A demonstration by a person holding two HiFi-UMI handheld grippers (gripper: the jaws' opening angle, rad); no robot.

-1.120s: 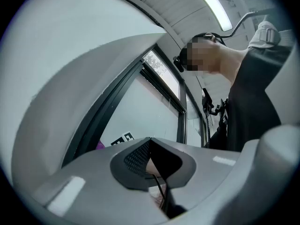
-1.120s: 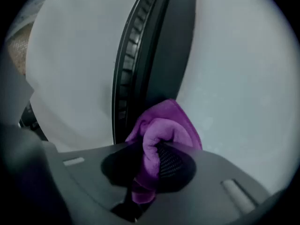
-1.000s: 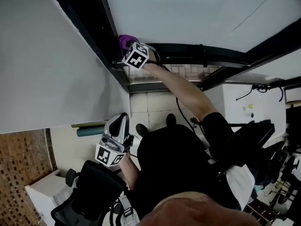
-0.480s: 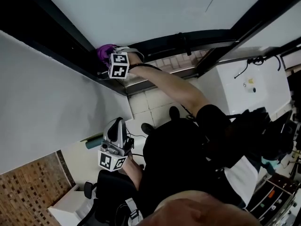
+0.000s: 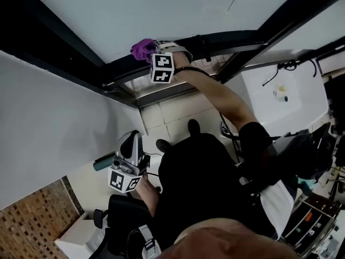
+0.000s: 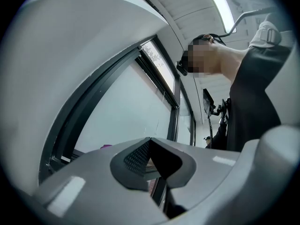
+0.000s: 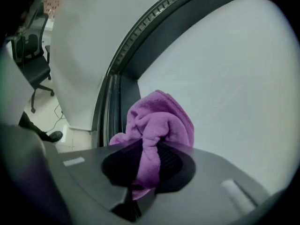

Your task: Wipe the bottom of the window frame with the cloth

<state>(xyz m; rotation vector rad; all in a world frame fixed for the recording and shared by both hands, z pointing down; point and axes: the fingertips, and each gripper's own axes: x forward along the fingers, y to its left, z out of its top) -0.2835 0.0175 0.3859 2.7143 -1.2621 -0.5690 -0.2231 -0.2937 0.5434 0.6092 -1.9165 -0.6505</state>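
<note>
The wipe crept along the bottom rail.
At seven o'clock the left gripper (image 5: 135, 137) idled, jaws together on nothing. At twelve, the right gripper (image 5: 154, 55) stayed clamped on the purple cloth (image 5: 142, 48), which had slid further along the window frame (image 5: 215, 41): wiping looked under way.

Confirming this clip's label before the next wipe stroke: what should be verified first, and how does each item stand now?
1. Cloth clamped in right gripper: ok.
2. Cloth bunched ahead of the jaws, ready to wipe: ok.
3. Cloth up at the window frame: ok.
4. Cloth actually touching the frame's bottom: cannot tell.
5. Left gripper shut, empty, held low away from the window: ok.
6. Frame ahead free of obstacles: cannot tell.
</note>
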